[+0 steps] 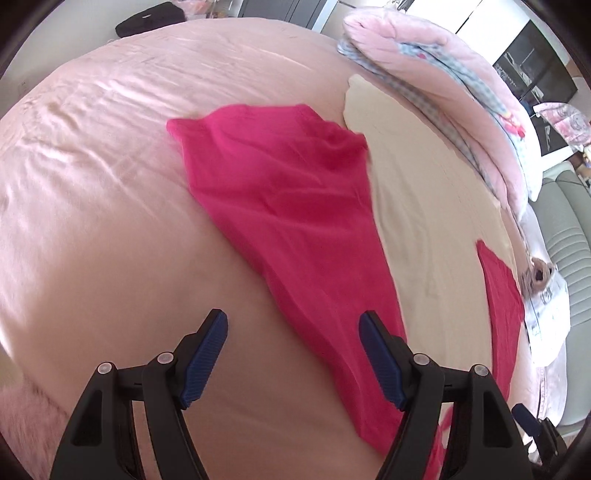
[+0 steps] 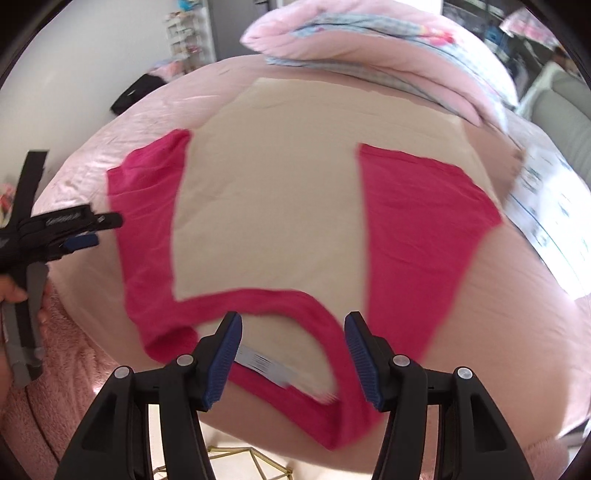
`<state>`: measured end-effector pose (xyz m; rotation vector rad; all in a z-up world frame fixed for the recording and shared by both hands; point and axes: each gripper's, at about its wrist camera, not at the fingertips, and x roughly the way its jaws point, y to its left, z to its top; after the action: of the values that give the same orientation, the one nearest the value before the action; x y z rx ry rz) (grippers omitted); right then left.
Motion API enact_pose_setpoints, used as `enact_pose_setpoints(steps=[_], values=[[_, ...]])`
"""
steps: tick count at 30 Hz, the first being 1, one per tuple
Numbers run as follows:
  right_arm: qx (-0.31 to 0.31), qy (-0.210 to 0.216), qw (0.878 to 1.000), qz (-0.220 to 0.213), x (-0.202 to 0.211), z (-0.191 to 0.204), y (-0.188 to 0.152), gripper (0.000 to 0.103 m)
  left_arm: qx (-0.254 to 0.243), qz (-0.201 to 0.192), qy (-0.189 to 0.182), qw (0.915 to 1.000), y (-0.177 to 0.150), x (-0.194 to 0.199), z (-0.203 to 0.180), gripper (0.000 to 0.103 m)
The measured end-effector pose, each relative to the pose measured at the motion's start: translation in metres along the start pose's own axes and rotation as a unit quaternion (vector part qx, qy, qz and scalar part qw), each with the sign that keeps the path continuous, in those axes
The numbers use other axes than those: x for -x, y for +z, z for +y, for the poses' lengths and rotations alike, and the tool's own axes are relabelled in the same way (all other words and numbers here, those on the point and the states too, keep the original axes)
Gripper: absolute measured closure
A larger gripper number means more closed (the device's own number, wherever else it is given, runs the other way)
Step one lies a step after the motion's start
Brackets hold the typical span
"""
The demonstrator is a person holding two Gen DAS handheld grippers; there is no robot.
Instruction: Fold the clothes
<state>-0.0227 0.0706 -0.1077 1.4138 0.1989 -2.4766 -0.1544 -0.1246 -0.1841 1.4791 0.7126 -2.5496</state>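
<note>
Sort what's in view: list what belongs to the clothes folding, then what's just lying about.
Job: pink garment; beige garment under it; left gripper; right gripper, both open.
Lying about: folded pink quilt; black item; printed paper.

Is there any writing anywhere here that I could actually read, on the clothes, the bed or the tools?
Nothing can be read.
Neck tag inside the pink shirt: dark print, too blurred.
Left tongs: pale lettering on the black body, too blurred.
White printed sheet at the bed's edge: markings too small.
</note>
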Motion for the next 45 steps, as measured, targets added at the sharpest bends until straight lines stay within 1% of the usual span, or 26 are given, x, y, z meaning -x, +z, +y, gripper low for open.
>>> enact_pose_setpoints(steps=[2,4,7,8,10,11,15,16,19,21,23,24,25,26,27,29,30,32,34,36,39,41,43,45], values=[[0.021,0.012,1.000,-0.003,-0.013,0.026,0.014,0.046,-0.009,-0.004,0.005,0.9999,0.014,-0.006,0.008,0.031],[0.034,0.023,0.999,-0.003,-0.027,0.049,0.027,0.046,0.001,-0.009,0.016,0.9998,0.030,-0.011,0.018,0.031],[0.048,0.035,0.998,-0.003,-0.048,0.078,0.044,0.046,0.022,-0.011,0.006,0.9997,0.054,-0.020,0.034,0.031],[0.052,0.025,0.998,-0.006,-0.054,0.083,0.049,0.046,0.028,-0.013,0.005,0.9995,0.060,-0.022,0.040,0.031],[0.031,0.009,0.999,-0.005,-0.064,0.084,0.055,0.046,0.035,-0.016,0.006,0.9993,0.073,-0.030,0.046,0.031],[0.019,0.010,1.000,0.001,-0.069,0.081,0.058,0.046,0.035,-0.017,0.006,0.9992,0.078,-0.033,0.049,0.031],[-0.031,0.010,0.999,0.023,-0.091,0.069,0.070,0.046,0.048,-0.025,0.000,0.9985,0.080,-0.037,0.057,0.031],[-0.046,0.007,0.999,0.026,-0.094,0.063,0.074,0.046,0.045,-0.028,0.003,0.9986,0.079,-0.036,0.055,0.031],[-0.087,0.030,0.995,0.045,-0.105,0.051,0.085,0.046,0.021,-0.031,0.025,0.9990,0.075,-0.039,0.047,0.030],[-0.079,0.017,0.996,0.048,-0.112,0.054,0.090,0.046,0.002,-0.030,0.036,0.9989,0.075,-0.043,0.040,0.023],[-0.072,0.005,0.996,0.050,-0.119,0.057,0.094,0.046,-0.012,-0.035,0.037,0.9986,0.075,-0.046,0.034,0.022],[-0.070,0.001,0.996,0.052,-0.122,0.059,0.095,0.046,-0.017,-0.039,0.035,0.9985,0.075,-0.046,0.032,0.024],[-0.072,-0.001,0.996,0.055,-0.125,0.058,0.096,0.046,-0.023,-0.043,0.032,0.9983,0.075,-0.047,0.029,0.034],[-0.075,-0.003,0.995,0.058,-0.126,0.057,0.096,0.046,-0.022,-0.043,0.031,0.9984,0.075,-0.047,0.029,0.070],[-0.079,-0.005,0.995,0.060,-0.126,0.056,0.096,0.046,-0.020,-0.043,0.029,0.9984,0.076,-0.047,0.029,0.087],[-0.090,-0.002,0.994,0.059,-0.120,0.050,0.095,0.046,0.002,-0.040,0.008,0.9992,0.078,-0.045,0.038,0.089],[-0.095,-0.002,0.994,0.059,-0.117,0.047,0.095,0.046,0.014,-0.039,-0.003,0.9991,0.079,-0.044,0.042,0.093],[-0.107,-0.003,0.993,0.058,-0.108,0.037,0.091,0.046,0.040,-0.041,-0.046,0.9973,0.082,-0.035,0.048,0.097],[-0.124,-0.003,0.991,0.057,-0.097,0.023,0.086,0.046,0.009,-0.057,-0.067,0.9961,0.088,-0.017,0.031,0.098],[-0.137,-0.002,0.989,0.054,-0.085,0.008,0.082,0.046,-0.041,-0.075,-0.075,0.9935,0.092,0.002,0.002,0.099],[-0.153,-0.009,0.987,0.046,-0.073,-0.015,0.078,0.046,-0.093,-0.074,-0.117,0.9860,0.098,0.013,-0.052,0.099],[-0.168,-0.012,0.985,0.042,-0.068,-0.030,0.077,0.046,-0.121,-0.063,-0.139,0.9809,0.099,0.008,-0.085,0.099],[-0.186,-0.011,0.982,0.041,-0.064,-0.040,0.075,0.046,-0.146,-0.039,-0.163,0.9751,0.100,-0.008,-0.120,0.099],[-0.198,-0.010,0.979,0.036,-0.062,-0.051,0.072,0.046,-0.174,-0.014,-0.171,0.9697,0.090,-0.024,-0.154,0.099]])
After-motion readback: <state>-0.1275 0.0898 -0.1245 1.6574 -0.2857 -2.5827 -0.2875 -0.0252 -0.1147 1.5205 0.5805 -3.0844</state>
